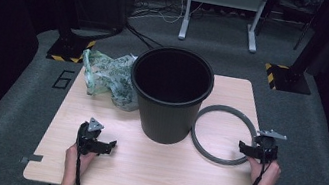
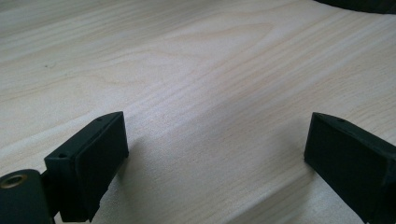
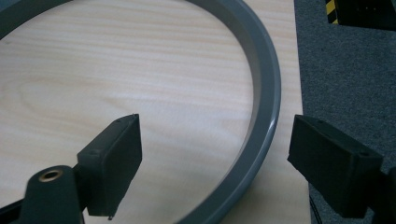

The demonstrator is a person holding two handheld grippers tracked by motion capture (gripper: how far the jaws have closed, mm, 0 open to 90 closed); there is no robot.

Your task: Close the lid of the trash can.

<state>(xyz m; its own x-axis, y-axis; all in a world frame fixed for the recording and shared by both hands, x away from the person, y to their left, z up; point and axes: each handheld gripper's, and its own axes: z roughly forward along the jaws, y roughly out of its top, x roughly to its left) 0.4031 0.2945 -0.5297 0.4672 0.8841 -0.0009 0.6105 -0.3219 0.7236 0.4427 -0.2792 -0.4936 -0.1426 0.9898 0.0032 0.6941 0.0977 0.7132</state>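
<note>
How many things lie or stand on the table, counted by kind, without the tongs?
Bin: 1
Ring: 1
Bag: 1
Total: 3

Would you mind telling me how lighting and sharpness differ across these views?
High view: table lit, surroundings dark, bin interior black. Left gripper view: soft jaw shadows on sharp wood grain. Right gripper view: grey ring crisp, near jaws slightly soft.
</note>
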